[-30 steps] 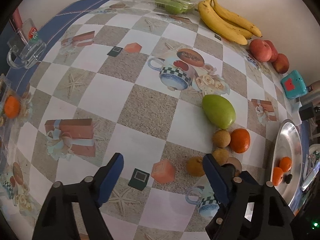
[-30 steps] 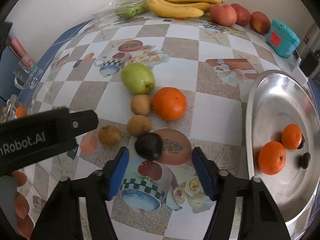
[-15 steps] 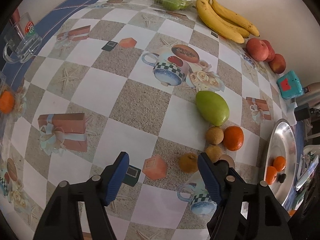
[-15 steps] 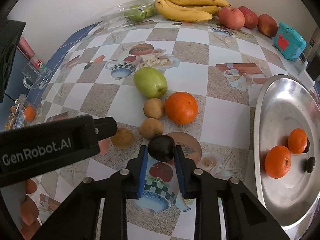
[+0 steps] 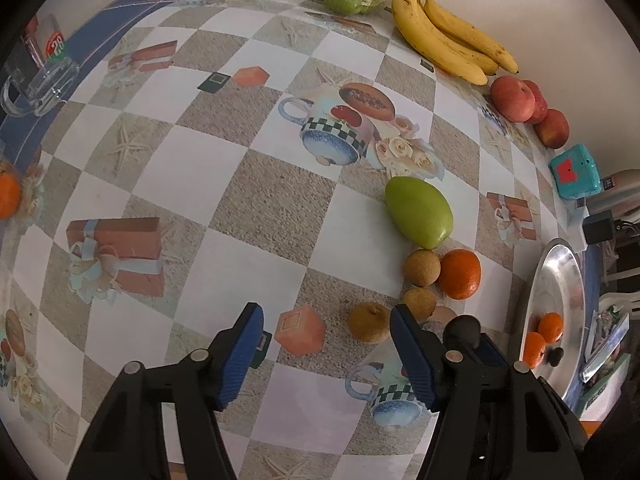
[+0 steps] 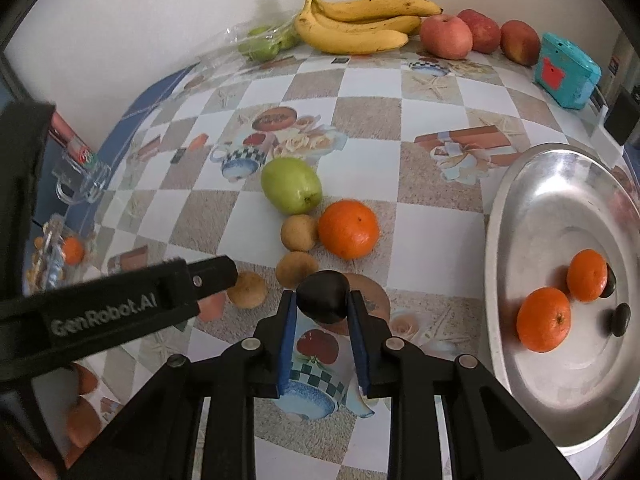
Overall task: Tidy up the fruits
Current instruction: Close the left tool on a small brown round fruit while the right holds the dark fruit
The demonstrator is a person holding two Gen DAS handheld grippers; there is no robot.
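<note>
My right gripper (image 6: 321, 299) is shut on a small dark round fruit (image 6: 322, 292), which sits pinched at its fingertips just above the patterned tablecloth. In the left wrist view the same dark fruit (image 5: 463, 330) shows beside my left gripper's right finger. My left gripper (image 5: 326, 316) hovers over the cloth with its jaws closing and the pads touching nothing. A brown fruit (image 5: 368, 322) lies just inside its right fingertip. Two more brown fruits (image 6: 298, 232), an orange (image 6: 349, 229) and a green fruit (image 6: 291, 186) cluster ahead. The steel plate (image 6: 520, 208) at the right holds two oranges and two dark fruits.
Along the back wall lie bananas (image 6: 360, 24), three red apples (image 6: 446, 36), a teal box (image 6: 566, 70) and a bag of green fruit (image 6: 260, 44). A glass mug (image 5: 36, 80) stands at the far left edge. An orange in clear packaging (image 6: 73, 250) sits at the left.
My right gripper's jaws, open around the dark fruit a second ago, closed on it and stay shut. The left gripper's jaws have narrowed.
</note>
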